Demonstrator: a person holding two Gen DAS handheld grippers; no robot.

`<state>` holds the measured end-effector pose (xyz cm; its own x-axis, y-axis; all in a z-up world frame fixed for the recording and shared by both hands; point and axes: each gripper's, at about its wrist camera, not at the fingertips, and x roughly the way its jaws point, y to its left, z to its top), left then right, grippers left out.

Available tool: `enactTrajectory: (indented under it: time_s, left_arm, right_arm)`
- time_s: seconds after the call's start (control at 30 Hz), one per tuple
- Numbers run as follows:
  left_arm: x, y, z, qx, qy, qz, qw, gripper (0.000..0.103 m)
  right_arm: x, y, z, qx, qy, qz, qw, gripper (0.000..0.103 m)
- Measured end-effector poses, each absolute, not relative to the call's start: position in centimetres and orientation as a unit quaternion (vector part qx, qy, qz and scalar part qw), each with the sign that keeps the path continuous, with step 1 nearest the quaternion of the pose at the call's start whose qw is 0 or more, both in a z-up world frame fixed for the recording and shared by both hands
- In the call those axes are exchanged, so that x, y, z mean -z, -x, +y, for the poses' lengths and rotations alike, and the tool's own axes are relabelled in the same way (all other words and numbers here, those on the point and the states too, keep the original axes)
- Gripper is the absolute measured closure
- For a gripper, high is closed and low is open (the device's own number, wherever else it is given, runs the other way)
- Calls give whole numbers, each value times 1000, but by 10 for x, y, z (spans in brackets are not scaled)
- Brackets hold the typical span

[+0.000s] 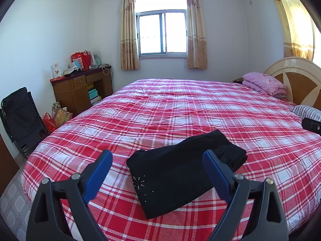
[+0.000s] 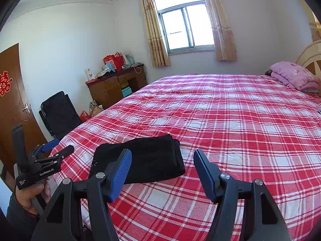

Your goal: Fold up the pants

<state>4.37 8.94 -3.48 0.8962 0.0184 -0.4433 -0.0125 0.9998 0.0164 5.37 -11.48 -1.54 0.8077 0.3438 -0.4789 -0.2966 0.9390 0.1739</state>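
The black pants (image 1: 180, 174) lie folded into a compact rectangle on the red plaid bedspread (image 1: 180, 108), near the bed's front left corner. A small sparkle pattern shows on the near end. My left gripper (image 1: 157, 160) is open and empty, held above the near side of the pants. My right gripper (image 2: 162, 160) is open and empty, held above the bed just right of the pants (image 2: 144, 158). The left gripper also shows in the right wrist view (image 2: 58, 146), off the bed's left edge, in a hand.
A folded pink quilt (image 1: 264, 83) and a striped pillow (image 1: 307, 111) lie by the headboard (image 1: 297, 74). A wooden desk (image 1: 80, 88) with bags, a black folding chair (image 1: 20, 114) and a brown door (image 2: 12, 104) stand left of the bed.
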Motion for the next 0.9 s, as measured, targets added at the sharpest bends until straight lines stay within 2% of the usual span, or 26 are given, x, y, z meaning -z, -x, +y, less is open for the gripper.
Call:
enactTrajectory:
  time_s: [0.9]
  left_arm:
    - [38, -45, 88, -9, -14, 233, 972, 9]
  right_arm:
    - [19, -54, -110, -165, -37, 261, 950, 36]
